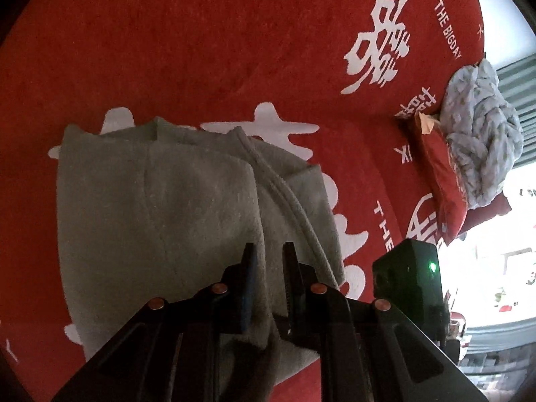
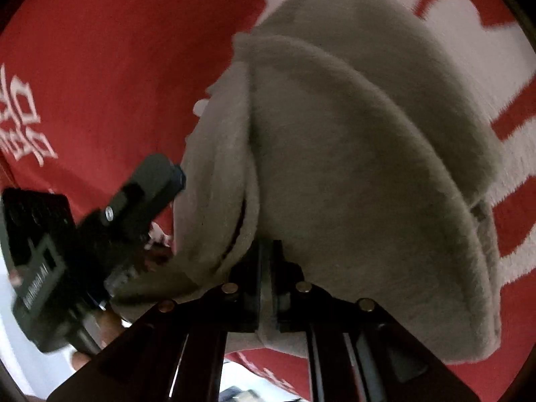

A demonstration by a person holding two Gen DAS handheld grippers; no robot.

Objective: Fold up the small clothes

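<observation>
Red bedding (image 1: pixel 207 50) printed with white characters is filling the background, with a red pillow (image 1: pixel 442 181) and a crumpled pale blue cloth (image 1: pixel 479 134) lying far off to the left gripper's (image 1: pixel 269 251) right. That gripper is pinching a fold of the gray-green fleece garment (image 1: pixel 157 201) spreading ahead and to its left, its near hem hiding under the fingers. The right gripper (image 2: pixel 266 248), angling steeply down, is clamping the garment's lifted, blurred edge.

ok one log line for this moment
left gripper: shut on garment | right gripper: shut on garment | blanket: under garment
</observation>
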